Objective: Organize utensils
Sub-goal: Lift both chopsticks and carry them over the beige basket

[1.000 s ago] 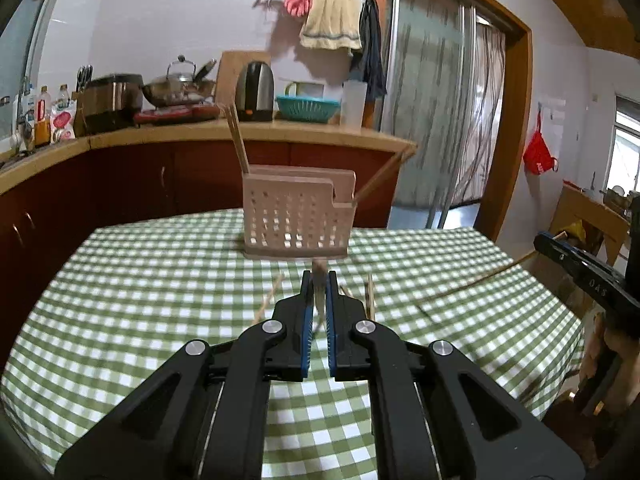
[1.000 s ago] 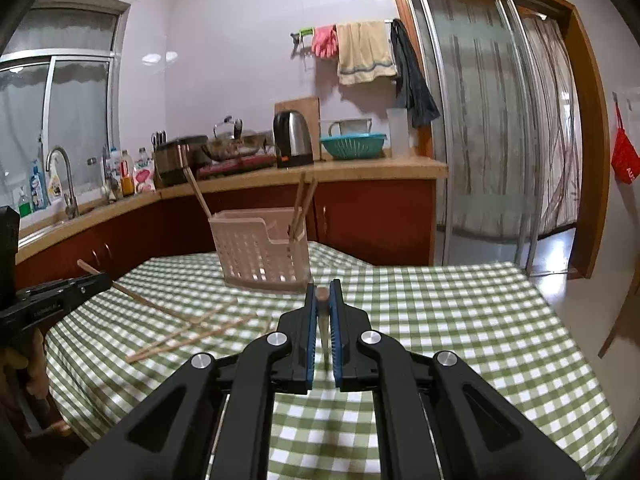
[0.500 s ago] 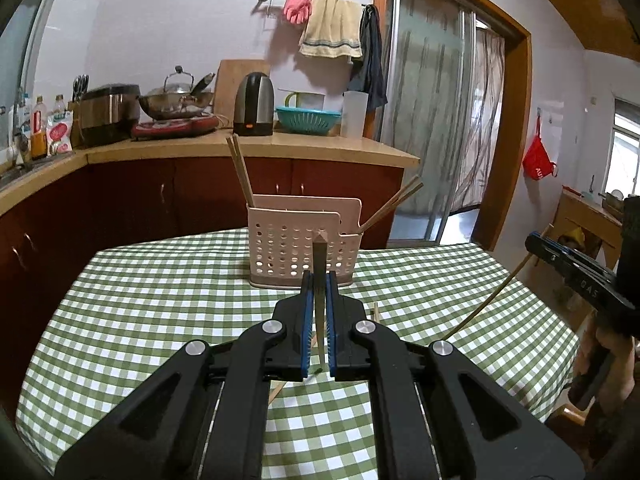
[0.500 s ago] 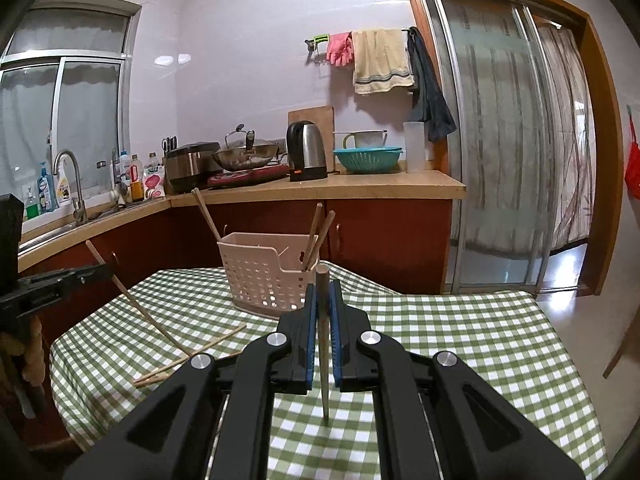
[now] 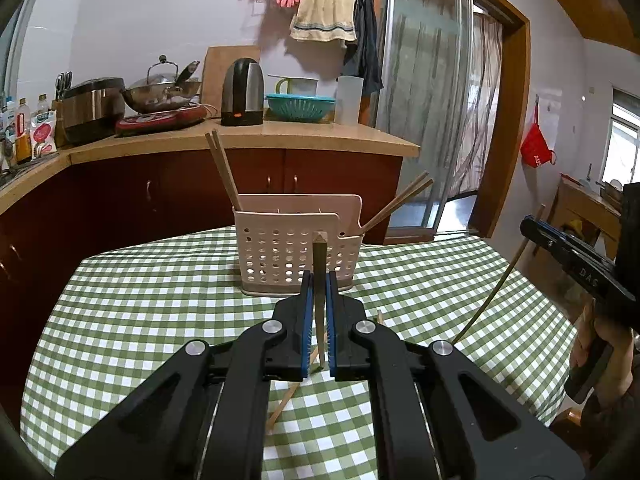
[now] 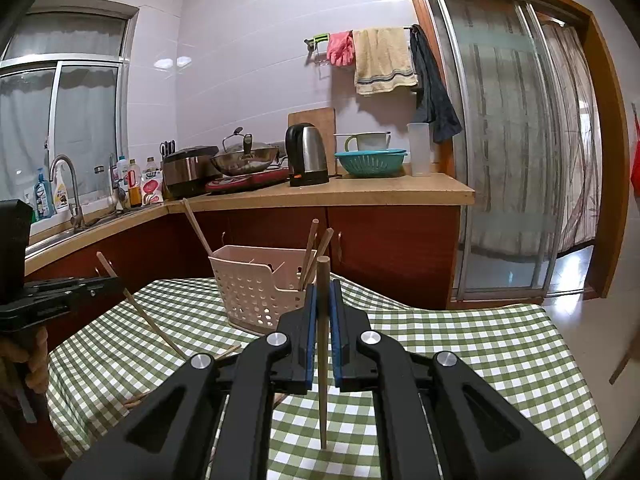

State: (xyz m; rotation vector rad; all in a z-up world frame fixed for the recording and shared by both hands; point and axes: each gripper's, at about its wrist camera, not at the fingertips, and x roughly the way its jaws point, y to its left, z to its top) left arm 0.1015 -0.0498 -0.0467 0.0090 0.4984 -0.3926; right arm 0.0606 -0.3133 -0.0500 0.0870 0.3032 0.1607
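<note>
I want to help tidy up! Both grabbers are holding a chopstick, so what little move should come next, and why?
Probably carry the wooden chopstick in the left gripper forward over the pale perforated plastic utensil basket and lower its tip in. The basket stands just ahead and already holds other chopsticks. The right gripper holds a second wooden chopstick, which could follow.

We see a bench (image 5: 140, 320) draped in a green-and-white checked cloth (image 6: 480, 344), with a pale perforated utensil basket (image 5: 296, 256) standing near its far edge and a few loose wooden chopsticks (image 5: 286, 400) lying flat on the cloth nearer us.
</note>
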